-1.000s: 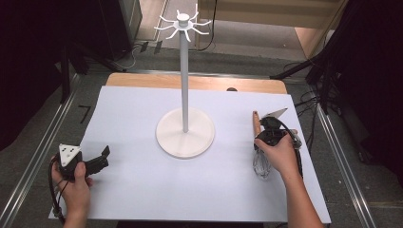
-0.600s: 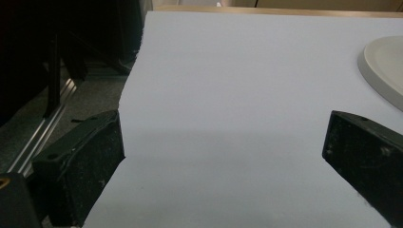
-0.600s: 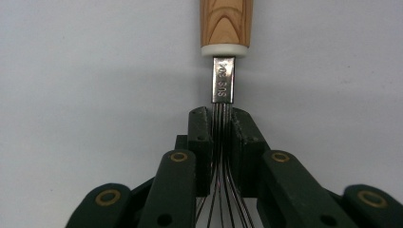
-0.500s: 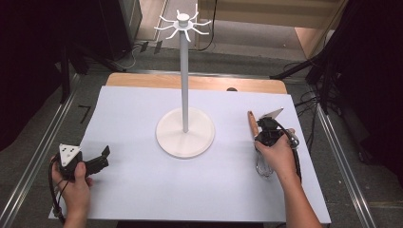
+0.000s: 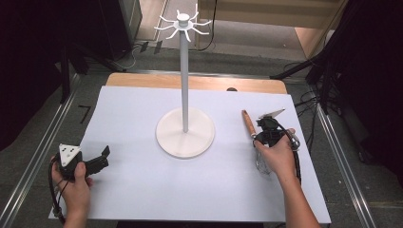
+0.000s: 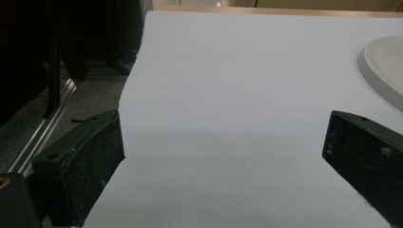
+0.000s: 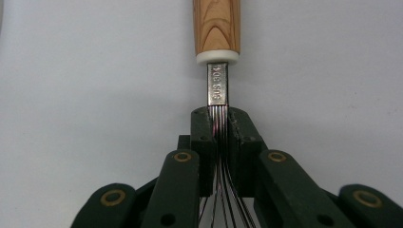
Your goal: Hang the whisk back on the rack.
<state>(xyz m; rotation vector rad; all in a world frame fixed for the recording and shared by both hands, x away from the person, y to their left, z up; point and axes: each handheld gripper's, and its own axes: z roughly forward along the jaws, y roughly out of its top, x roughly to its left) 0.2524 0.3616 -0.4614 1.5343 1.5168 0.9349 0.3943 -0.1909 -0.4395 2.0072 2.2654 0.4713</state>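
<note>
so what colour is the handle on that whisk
Light brown wood grain, with a white collar where it meets the metal neck. The whisk handle shows best in the right gripper view.

table (image 5: 142,81) w/ white sheet (image 5: 138,118), stand (image 5: 185,137), whisk (image 5: 248,124)

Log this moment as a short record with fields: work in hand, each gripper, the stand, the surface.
work in hand: gripping a whisk by its wires, below the wooden handle
right gripper: jaws have just been closing, now shut on the whisk wires
left gripper: jaws open, nothing between them, near the sheet's left edge
stand: white, upright, hooks at the top bare
surface: white sheet over a wooden table
</note>
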